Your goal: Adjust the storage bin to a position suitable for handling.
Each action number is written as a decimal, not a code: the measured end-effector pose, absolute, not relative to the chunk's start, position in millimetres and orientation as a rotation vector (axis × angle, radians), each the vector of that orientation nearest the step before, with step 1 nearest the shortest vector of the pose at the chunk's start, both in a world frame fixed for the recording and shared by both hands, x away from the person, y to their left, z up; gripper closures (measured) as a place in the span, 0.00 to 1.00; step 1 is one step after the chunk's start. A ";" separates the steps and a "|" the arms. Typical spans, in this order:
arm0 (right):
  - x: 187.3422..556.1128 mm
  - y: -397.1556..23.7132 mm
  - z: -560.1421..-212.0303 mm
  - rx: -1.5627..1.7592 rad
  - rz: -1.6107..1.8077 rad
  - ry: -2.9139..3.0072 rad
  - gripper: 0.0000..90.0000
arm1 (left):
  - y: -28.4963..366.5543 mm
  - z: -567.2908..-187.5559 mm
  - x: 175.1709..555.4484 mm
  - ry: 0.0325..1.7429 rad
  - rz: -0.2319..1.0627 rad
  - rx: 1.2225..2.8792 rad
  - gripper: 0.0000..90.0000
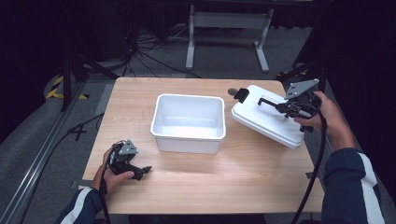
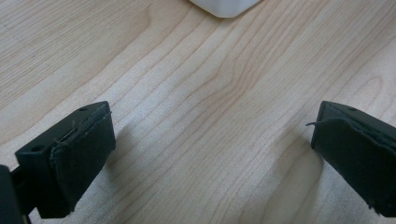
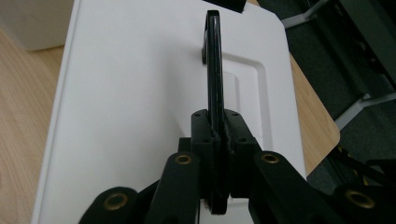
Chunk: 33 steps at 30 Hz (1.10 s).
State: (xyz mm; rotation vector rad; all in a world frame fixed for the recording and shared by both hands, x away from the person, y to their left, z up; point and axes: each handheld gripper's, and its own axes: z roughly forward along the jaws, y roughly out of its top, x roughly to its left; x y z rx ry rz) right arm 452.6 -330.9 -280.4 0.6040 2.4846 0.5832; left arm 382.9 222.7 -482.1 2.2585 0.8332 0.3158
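Observation:
A white lid [image 1: 266, 120] hangs tilted over the table's right side, its near edge low by the wood. My right gripper [image 1: 286, 108] is shut on the lid's black handle [image 3: 214, 65], which stands upright between the jaws above the lid's white top [image 3: 140, 93]. A black latch [image 1: 241, 94] sits on the lid's far edge. An open white bin [image 1: 189, 122] stands mid-table. My left gripper [image 1: 140, 172] rests low at the front left, open, its black pads [image 2: 79, 149] wide apart over bare wood with nothing between them. A corner of the bin [image 2: 224, 7] shows ahead of it.
The wooden table [image 1: 210, 182] has free room along its front and left. A small dark round object [image 1: 231, 91] lies behind the lid near the far edge. Beyond the table are a grey floor, cables and a white stand's legs [image 1: 229, 37].

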 end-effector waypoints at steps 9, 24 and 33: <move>460.2 -328.3 -305.3 0.631 0.577 2.517 0.94 | 222.7 -482.1 382.8 0.834 0.315 2.259 0.00; 470.4 -325.0 -343.1 0.678 0.597 2.551 0.94 | 222.7 -482.1 382.8 0.834 0.316 2.259 0.00; 475.4 -322.3 -363.6 0.704 0.600 2.571 0.94 | 222.7 -482.0 382.4 0.838 0.311 2.259 0.00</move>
